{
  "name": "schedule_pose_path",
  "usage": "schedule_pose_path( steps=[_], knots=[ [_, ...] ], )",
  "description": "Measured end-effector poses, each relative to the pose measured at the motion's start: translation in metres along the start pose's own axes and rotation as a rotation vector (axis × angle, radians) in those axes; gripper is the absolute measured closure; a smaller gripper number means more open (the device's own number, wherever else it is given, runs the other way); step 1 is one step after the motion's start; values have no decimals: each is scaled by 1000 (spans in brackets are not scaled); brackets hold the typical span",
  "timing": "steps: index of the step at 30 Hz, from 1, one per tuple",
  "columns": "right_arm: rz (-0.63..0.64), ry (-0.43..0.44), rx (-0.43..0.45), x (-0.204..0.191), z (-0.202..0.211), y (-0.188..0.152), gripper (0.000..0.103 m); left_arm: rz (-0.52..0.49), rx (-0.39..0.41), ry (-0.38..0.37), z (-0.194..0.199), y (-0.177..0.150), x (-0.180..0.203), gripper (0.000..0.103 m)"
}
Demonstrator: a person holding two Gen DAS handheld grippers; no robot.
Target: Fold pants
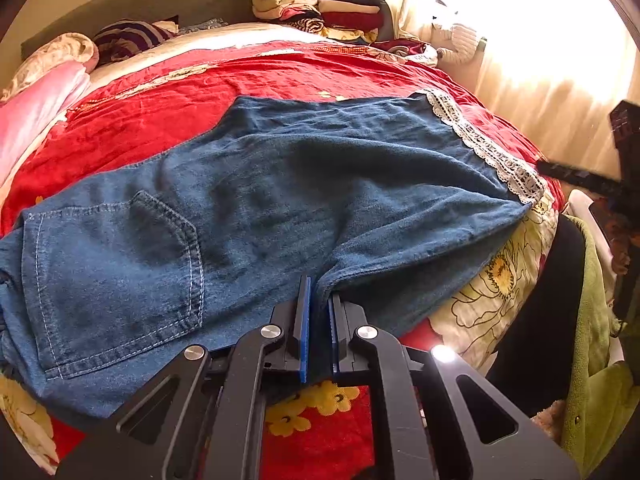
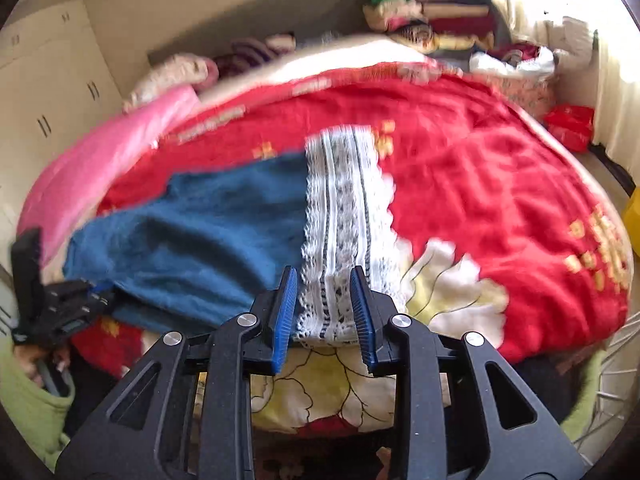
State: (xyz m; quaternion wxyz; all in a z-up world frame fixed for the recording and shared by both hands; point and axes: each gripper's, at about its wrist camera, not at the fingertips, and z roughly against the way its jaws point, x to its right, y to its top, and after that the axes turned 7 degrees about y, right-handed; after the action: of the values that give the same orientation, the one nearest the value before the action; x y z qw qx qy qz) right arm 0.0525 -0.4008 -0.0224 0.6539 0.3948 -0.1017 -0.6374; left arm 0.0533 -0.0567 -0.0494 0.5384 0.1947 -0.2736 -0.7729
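1. Left wrist view: the left gripper is clenched on the near edge of the pants, with a pinch of blue cloth caught between its blue pads.
2. From that claw the pants spread away and to both sides over the red blanket. The seat with a stitched back pocket lies to the claw's left, and the white lace hem runs far off to its right.
3. Only this view shows the pocket and the full length of the garment. Beyond the claw, at the far end of the bed, sits a stack of folded clothes. The right gripper shows only as a dark shape at the right edge, its jaws not readable here.
4. Right wrist view, somewhat blurred: the right gripper has its jaws parted, the lace hem lying between the pads, which do not press on it.
5. Only this view shows the lace close up, folded in several bands. To this claw's left the blue leg leads to the left gripper, shut on the cloth edge.
6. Cream cupboards stand far left of the claw.
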Motion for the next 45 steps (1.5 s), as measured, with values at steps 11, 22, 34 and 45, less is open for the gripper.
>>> schedule_pose_path(
  steps=[11,22,34,45],
  knots=[
    [54,25,12,-5,-1,3,70,137,104,52,65,-11,-55,54],
    [210,100,-68,-45,-32,5,62,530,24,285,59,-36,-168,23],
    [213,86,-168,-37,-46,-16,61,538,67,386,57,-33,-187,44],
    [538,242,-125,-101,-29,-21,61,350,182,219,87,5,-99,46]
  ],
)
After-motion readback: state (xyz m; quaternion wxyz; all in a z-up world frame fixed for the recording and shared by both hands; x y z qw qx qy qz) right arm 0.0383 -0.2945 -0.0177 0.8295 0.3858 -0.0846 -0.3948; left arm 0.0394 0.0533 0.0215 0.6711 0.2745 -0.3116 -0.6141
